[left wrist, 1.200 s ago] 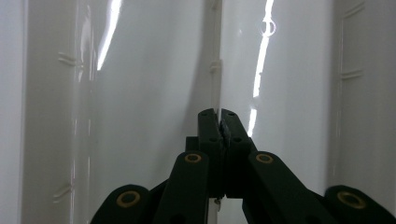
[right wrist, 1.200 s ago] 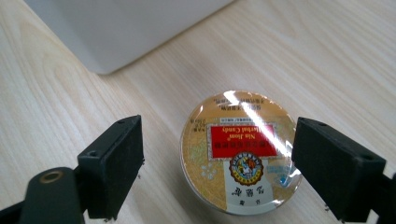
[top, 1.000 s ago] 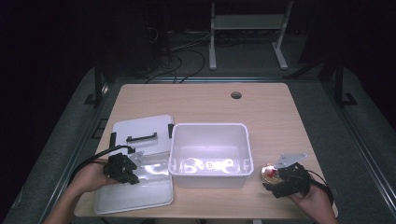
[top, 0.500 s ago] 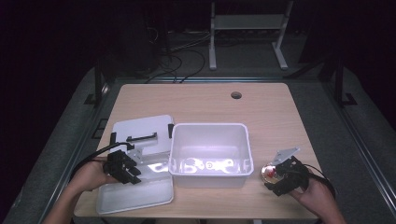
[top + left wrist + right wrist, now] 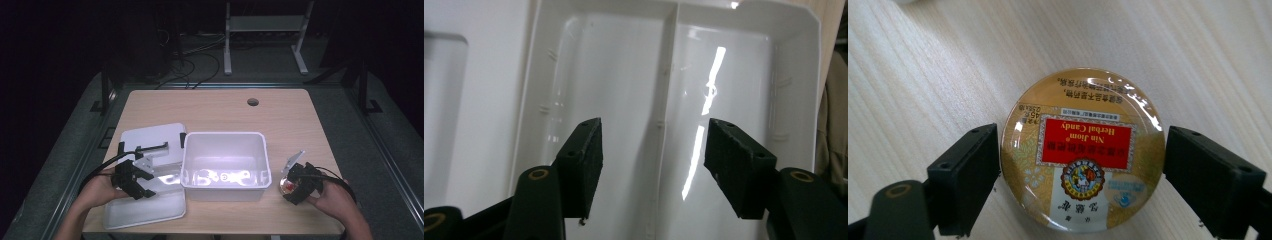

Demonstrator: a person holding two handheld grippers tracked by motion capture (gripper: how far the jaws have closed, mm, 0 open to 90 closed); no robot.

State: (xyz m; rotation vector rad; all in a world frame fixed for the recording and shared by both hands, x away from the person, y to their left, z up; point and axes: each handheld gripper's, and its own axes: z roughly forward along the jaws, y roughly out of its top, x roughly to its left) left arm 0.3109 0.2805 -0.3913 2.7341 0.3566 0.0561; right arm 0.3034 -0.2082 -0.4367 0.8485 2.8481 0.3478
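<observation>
Candy tin (image 5: 1083, 150) lay flat on the table (image 5: 215, 110), between my right gripper's (image 5: 1082, 172) parted jaws, sides barely touched. My left gripper (image 5: 651, 150) hung released over the white lid (image 5: 624, 75).

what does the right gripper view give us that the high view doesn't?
Right gripper view alone: the candy tin close enough to read its label, "Nin Jiom Herbal Candy", lying flat on the wood between the right hand-held gripper's open jaws, with a small gap showing on each side.

High view alone: the white bin mid-table, the white lid to its left with the left hand-held gripper over it, and the table's cable hole.

Both: the tin, the right hand-held gripper, the wooden table.
</observation>
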